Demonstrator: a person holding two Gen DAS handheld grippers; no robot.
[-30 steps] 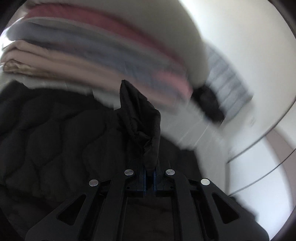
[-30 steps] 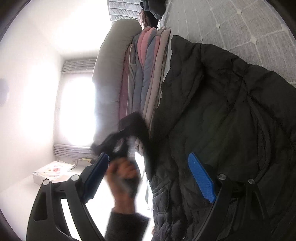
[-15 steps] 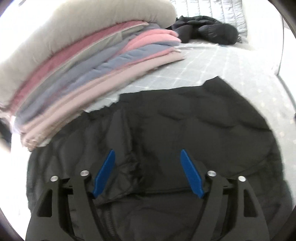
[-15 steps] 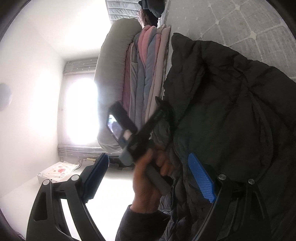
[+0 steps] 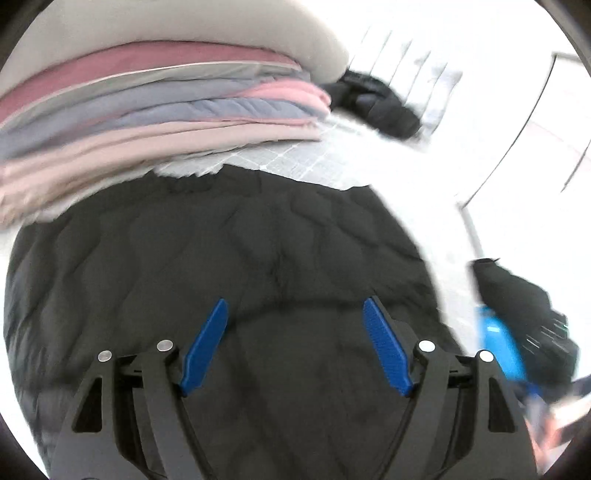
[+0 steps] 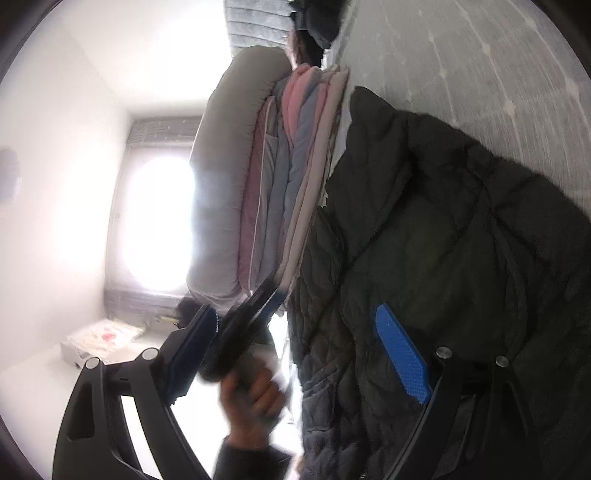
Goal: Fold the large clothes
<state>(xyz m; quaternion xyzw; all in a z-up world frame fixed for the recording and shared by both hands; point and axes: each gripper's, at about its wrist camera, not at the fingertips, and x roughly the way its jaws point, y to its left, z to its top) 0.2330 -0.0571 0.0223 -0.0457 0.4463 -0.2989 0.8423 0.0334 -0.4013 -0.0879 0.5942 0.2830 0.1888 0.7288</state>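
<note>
Both tongs stood spread wide with nothing between them. Left tongs [image 5: 295,343] hung over the middle of the black quilted jacket [image 5: 229,280], their blue pads [image 5: 205,349] apart and the dark fabric showing plainly in the gap. Right tongs [image 6: 303,354] were just as wide: one blue pad [image 6: 402,354] lay over the jacket [image 6: 443,229], while the other side was out past its edge, over open room.

That jacket lay spread on the bed [image 5: 314,162], on a pale grey quilted cover with a grid of stitching. Just beyond its far edge, and at the left apparently touching it, sat a stack of folded bedding [image 5: 155,110] in pink, grey-blue and beige layers, with a thick grey pillow [image 5: 177,33] on top. Farther off on the bed lay another dark bundle of clothing [image 5: 380,107], well apart from the jacket.

From the right-hand tool's view, the person's left hand [image 6: 255,398] gripped the handle of the other tool, blurred, near the jacket's edge. Behind it a bright window [image 6: 155,221] washed out the wall, and a low white box [image 6: 99,339] sat on the floor beneath it. At the right edge of the left view a blurred black and blue shape [image 5: 517,332] showed; I could not tell what it was.
</note>
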